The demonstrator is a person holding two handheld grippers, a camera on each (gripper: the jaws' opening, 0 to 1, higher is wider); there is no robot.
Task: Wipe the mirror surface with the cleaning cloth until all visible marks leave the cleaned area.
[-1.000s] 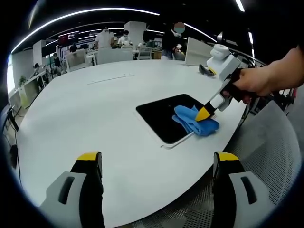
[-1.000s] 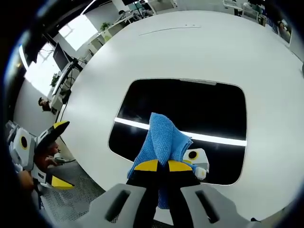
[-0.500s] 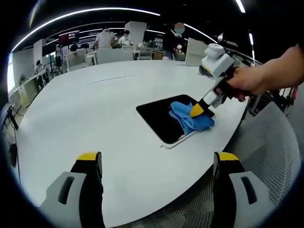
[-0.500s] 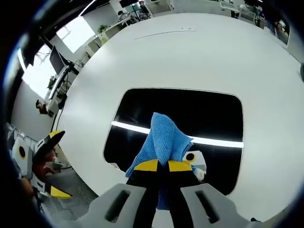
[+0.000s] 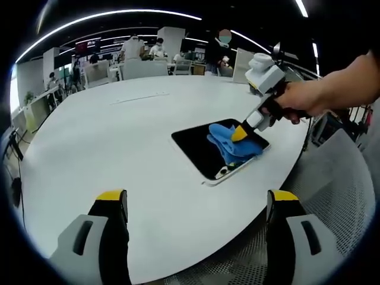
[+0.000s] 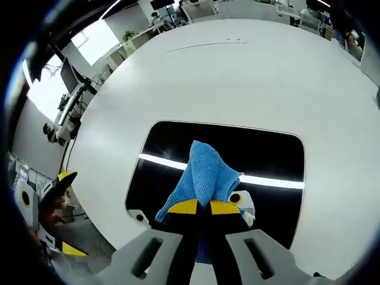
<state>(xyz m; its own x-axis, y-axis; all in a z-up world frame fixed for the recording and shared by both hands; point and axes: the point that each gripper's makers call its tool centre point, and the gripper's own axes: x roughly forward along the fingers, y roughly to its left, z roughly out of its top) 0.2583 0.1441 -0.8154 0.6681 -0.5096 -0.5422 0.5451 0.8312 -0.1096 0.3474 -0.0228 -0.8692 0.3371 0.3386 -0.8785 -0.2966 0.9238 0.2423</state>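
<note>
Mirror (image 6: 261, 157) under blue cloth (image 6: 205, 178), on white counter (image 6: 237, 77).
Right hand-held gripper (image 6: 198, 207) pinches cloth, hiding glass beneath; left hand-held gripper (image 5: 196, 205) wide, holding nothing.

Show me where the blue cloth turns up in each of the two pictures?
Left gripper view: the blue cloth lies right of centre on the mirror, under the right gripper.
Right gripper view: the cloth is low in the middle, pinched in that gripper's yellow-tipped fingers.
Shared landmark: the dark mirror on the white table.
</note>
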